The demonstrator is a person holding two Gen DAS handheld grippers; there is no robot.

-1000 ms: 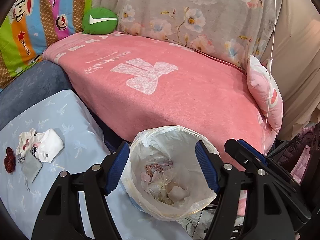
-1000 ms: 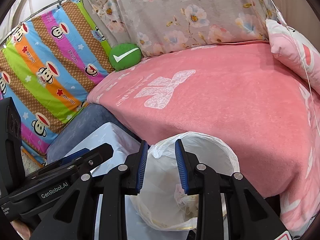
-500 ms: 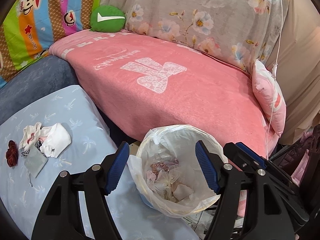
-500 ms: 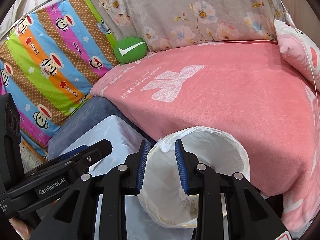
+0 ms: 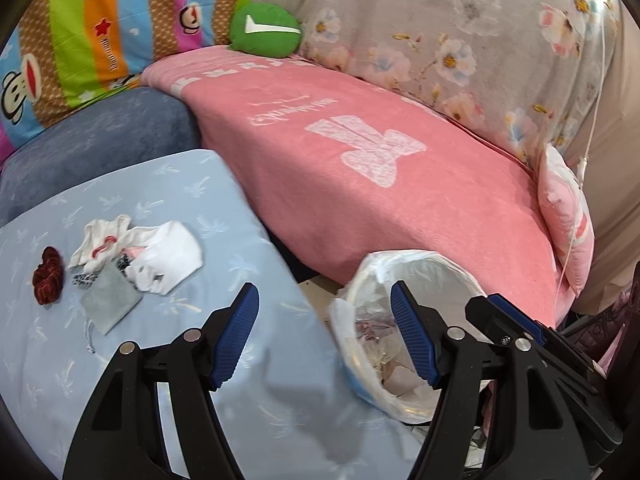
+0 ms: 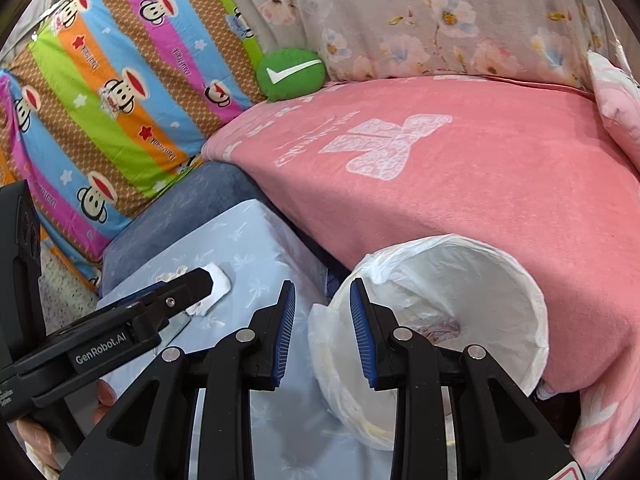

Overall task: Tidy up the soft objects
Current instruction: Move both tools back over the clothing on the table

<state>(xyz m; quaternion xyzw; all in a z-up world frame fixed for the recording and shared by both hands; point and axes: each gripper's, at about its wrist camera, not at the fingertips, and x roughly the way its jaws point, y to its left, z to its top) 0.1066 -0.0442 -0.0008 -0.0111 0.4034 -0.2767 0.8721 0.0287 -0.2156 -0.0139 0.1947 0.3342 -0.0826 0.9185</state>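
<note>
On the light blue cushion (image 5: pixel 224 216) lies a small pile: white socks (image 5: pixel 160 256), a grey pouch (image 5: pixel 110 304) and a dark red scrunchie (image 5: pixel 49 276). My left gripper (image 5: pixel 324 336) hovers open and empty to the right of the pile, between it and a white-lined bin (image 5: pixel 412 276). My right gripper (image 6: pixel 322 332) is narrowly open with nothing between its blue pads, at the bin's (image 6: pixel 452 280) left rim. In the right wrist view the left gripper's body (image 6: pixel 104 340) hides most of the white socks (image 6: pixel 218 284).
A pink blanket (image 5: pixel 380 168) covers the sofa behind the bin. A green round cushion (image 5: pixel 266 30) sits at its back, a pink pillow (image 5: pixel 564 216) at its right end, and a striped monkey-print sheet (image 6: pixel 104 92) hangs on the left. The bin holds crumpled scraps (image 5: pixel 396 364).
Both views have swung left: the bin slid right and the blue cushion with the sock pile came further into view. Neither gripper's jaws changed.
</note>
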